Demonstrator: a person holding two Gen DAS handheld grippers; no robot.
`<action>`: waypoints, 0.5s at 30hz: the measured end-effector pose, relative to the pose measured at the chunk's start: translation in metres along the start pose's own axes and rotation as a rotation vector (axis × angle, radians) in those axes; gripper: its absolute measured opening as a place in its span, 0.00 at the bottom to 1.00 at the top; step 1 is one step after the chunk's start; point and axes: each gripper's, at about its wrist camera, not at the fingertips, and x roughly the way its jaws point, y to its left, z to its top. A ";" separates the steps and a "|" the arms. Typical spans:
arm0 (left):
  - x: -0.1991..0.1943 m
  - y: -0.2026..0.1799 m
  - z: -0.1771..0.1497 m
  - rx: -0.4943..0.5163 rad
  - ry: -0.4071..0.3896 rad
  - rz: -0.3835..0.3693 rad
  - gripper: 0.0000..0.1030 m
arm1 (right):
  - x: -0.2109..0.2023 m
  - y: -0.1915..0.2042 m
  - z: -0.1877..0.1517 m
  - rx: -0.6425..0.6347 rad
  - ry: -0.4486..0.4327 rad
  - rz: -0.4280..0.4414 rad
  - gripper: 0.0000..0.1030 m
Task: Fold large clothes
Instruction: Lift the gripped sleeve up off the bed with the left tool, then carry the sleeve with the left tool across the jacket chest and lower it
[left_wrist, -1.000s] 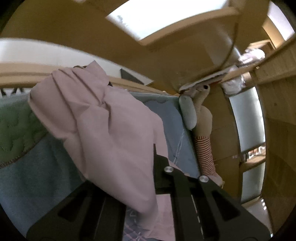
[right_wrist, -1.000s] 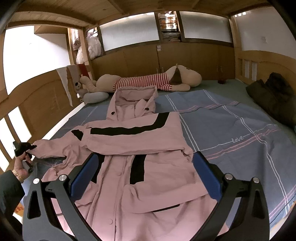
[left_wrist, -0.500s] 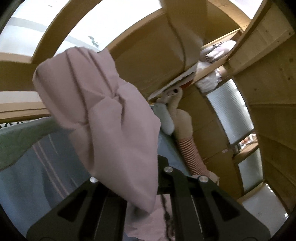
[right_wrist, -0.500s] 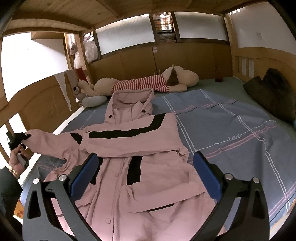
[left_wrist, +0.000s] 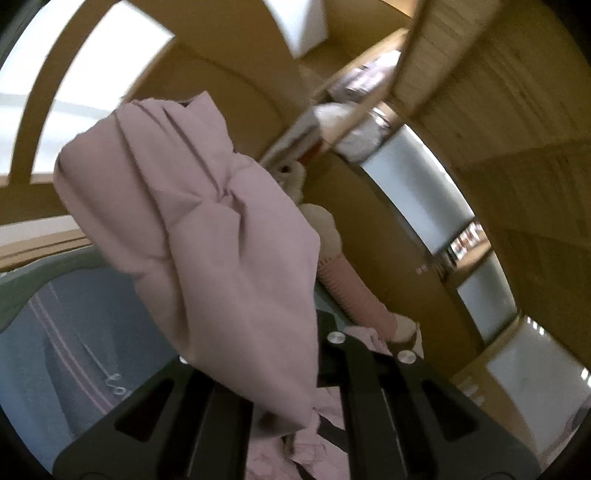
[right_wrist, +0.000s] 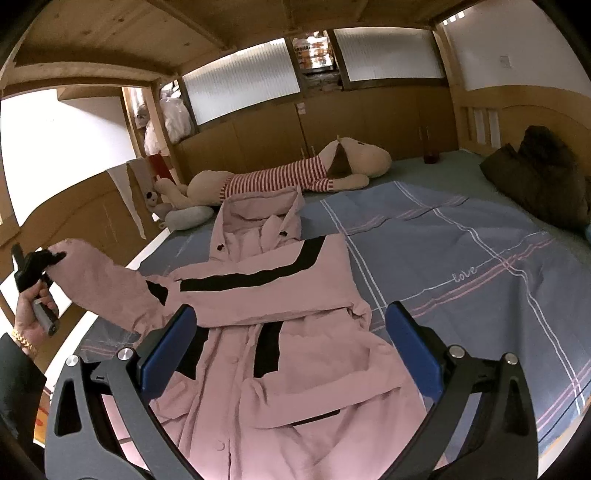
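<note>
A large pink jacket (right_wrist: 280, 317) with black stripes lies front-up on the bed, hood toward the far wall. Its left sleeve (right_wrist: 103, 280) is lifted off the bed, and my left gripper (right_wrist: 44, 258), held in a hand, is shut on the cuff. In the left wrist view the bunched pink sleeve (left_wrist: 221, 251) fills the middle and drapes over the left gripper (left_wrist: 295, 373), hiding its fingertips. My right gripper (right_wrist: 291, 347) hovers open above the jacket's lower front, its blue pads (right_wrist: 413, 350) wide apart with nothing between them.
A blue plaid blanket (right_wrist: 461, 266) covers the bed. A long plush dog in a striped shirt (right_wrist: 288, 177) lies along the far wall. A dark bundle (right_wrist: 539, 173) sits at the right. Wooden rails (right_wrist: 85, 206) bound the left side and the ceiling is low.
The left gripper has lifted the sleeve cuff up off the bed and tilted upward. The right gripper has stayed nearly still over the jacket.
</note>
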 end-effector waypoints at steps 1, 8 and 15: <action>0.001 -0.017 -0.004 0.029 0.007 -0.015 0.02 | -0.001 -0.001 0.000 0.000 -0.001 0.002 0.99; 0.024 -0.094 -0.031 0.128 0.068 -0.049 0.02 | -0.006 -0.010 0.005 0.031 -0.012 0.007 0.99; 0.056 -0.154 -0.076 0.216 0.147 -0.074 0.02 | -0.009 -0.017 0.007 0.050 -0.013 0.011 0.99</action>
